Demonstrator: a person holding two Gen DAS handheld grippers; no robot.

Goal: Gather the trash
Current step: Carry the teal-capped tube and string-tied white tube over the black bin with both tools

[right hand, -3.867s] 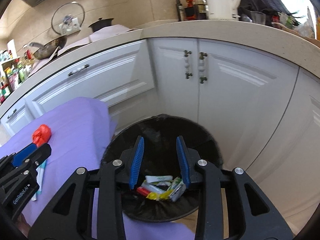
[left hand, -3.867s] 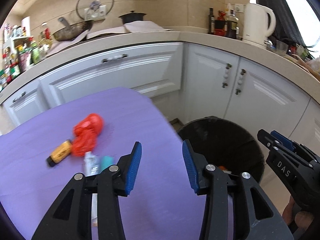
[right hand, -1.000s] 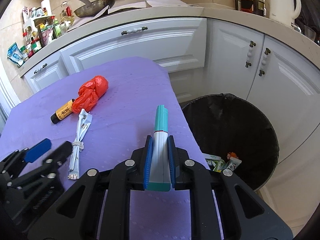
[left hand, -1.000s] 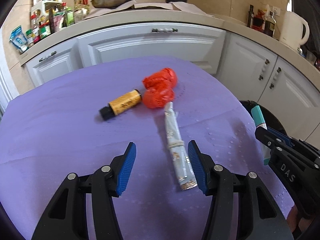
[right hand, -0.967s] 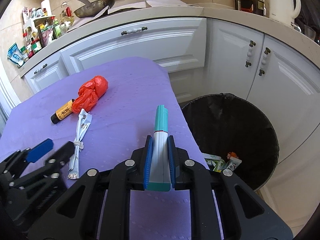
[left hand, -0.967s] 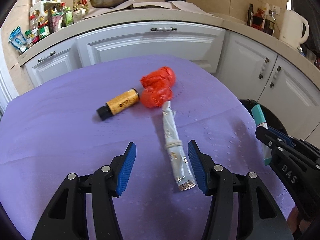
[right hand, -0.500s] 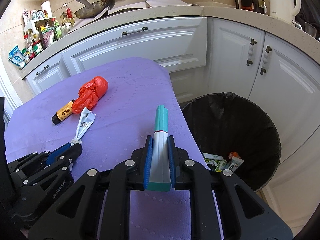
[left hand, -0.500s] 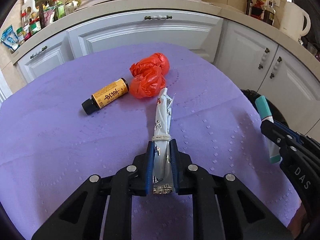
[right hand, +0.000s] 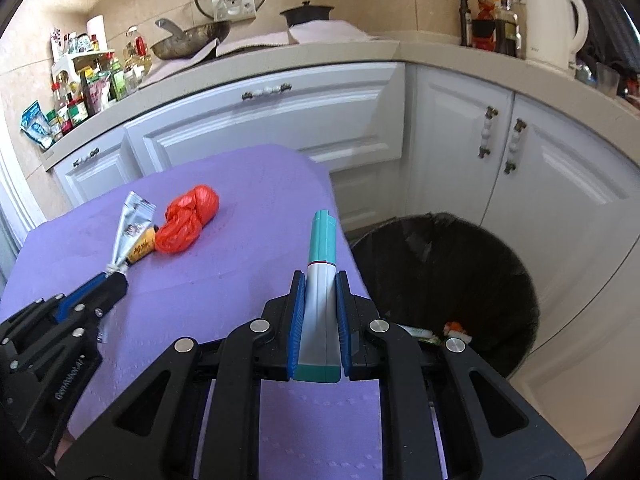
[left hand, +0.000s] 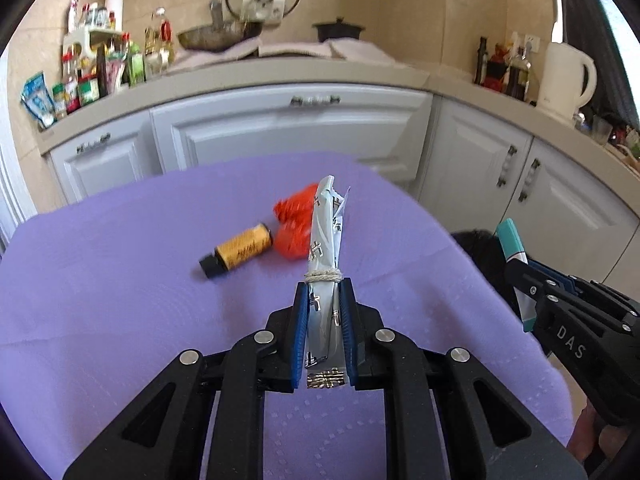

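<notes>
My left gripper (left hand: 324, 292) is shut on a silver foil wrapper (left hand: 325, 240) tied with string and holds it raised above the purple table (left hand: 120, 280); the wrapper also shows in the right wrist view (right hand: 130, 228). My right gripper (right hand: 319, 280) is shut on a teal and white tube (right hand: 320, 264), held over the table's right edge; the tube also shows in the left wrist view (left hand: 514, 256). A red plastic bag (right hand: 188, 220) and a small yellow-labelled bottle (left hand: 238, 254) lie on the table. The black-lined trash bin (right hand: 460, 264) stands on the floor to the right with several wrappers inside.
White kitchen cabinets (right hand: 280, 120) curve behind the table and bin. The counter above carries a pan (right hand: 188, 40), bottles and jars (right hand: 80, 92) and a white kettle (right hand: 556, 20). The table's right edge lies next to the bin.
My left gripper closed on the foil wrapper and lifted it off the table. My right gripper still grips the teal tube and has barely moved.
</notes>
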